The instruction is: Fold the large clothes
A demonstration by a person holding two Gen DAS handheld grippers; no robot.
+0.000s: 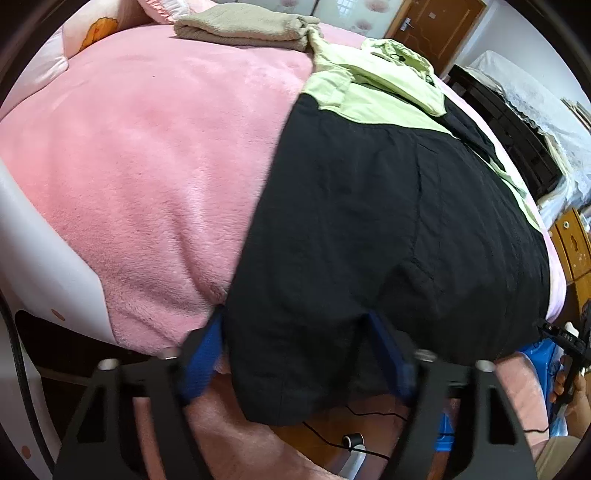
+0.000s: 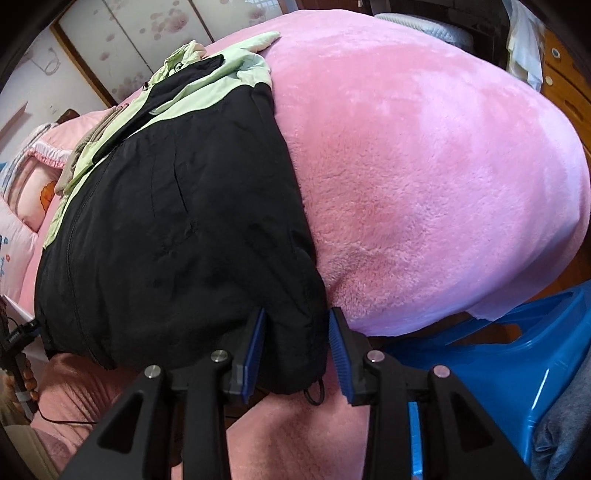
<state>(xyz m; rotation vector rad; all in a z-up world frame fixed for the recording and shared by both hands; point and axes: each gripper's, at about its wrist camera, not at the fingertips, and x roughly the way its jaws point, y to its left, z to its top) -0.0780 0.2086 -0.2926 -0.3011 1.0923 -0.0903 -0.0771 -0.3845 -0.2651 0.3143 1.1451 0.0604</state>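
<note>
A black jacket (image 1: 369,229) with light green shoulders and hood (image 1: 388,81) lies flat on a pink plush bed cover (image 1: 147,166), its hem hanging over the near edge. My left gripper (image 1: 293,317) straddles the hem's left corner; its blue pads (image 1: 205,350) stand apart, with the cloth loose between them. In the right wrist view, my right gripper (image 2: 297,312) straddles the right corner of the jacket (image 2: 177,229). A gap shows between the cloth and the right pad (image 2: 340,347). A thin black drawcord (image 2: 316,393) dangles below that corner.
A folded beige garment (image 1: 243,27) and pink pillows (image 1: 99,26) lie at the bed's head. A blue plastic stool (image 2: 491,354) stands by the bed's right corner. Dark furniture under lace (image 1: 517,122) and wooden drawers (image 1: 570,240) line the far side. A cable (image 1: 354,413) runs across the floor.
</note>
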